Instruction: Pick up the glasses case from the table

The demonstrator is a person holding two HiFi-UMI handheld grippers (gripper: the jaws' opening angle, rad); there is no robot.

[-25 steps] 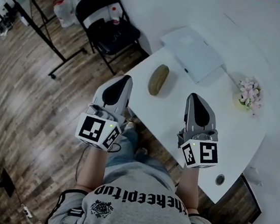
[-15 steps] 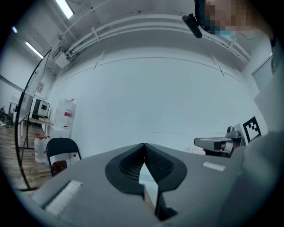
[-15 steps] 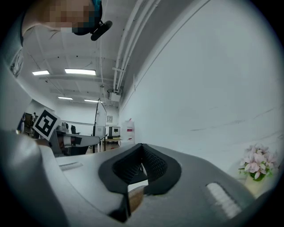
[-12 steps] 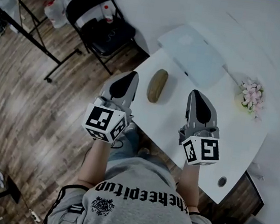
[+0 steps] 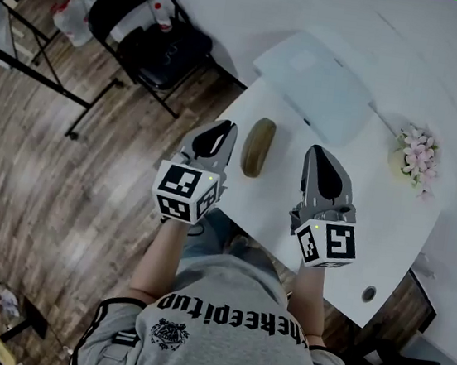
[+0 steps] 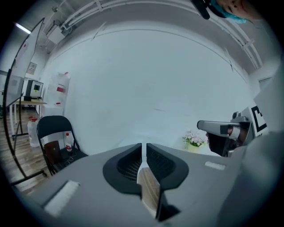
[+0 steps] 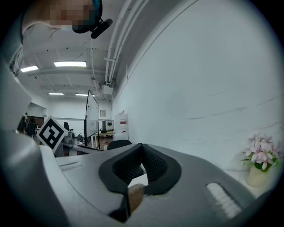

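One black chair (image 5: 159,43) stands on the floor, left of the white table (image 5: 372,230). There are two grippers. The left gripper (image 5: 230,125) has jaws just opening to a thin slit, with nothing in it. One olive glasses case (image 5: 257,146) lies on the table just right of it. The right gripper (image 5: 317,151) is closed and empty. One pot of flowers (image 5: 416,156) sits far right. Only the head view shows the case.

On my feed, the operator wears a grey T-shirt (image 5: 223,348) with black block lettering and a round black emblem. The dark shoulder trim (image 5: 98,337) carries white stripes, and the jeans (image 5: 207,237) are blue.

I log the left gripper (image 5: 225,129) and right gripper (image 5: 317,151) as grey shells with black ribbed pads and black-and-white marker cubes. The left jaws have just been opening, with nothing between them.
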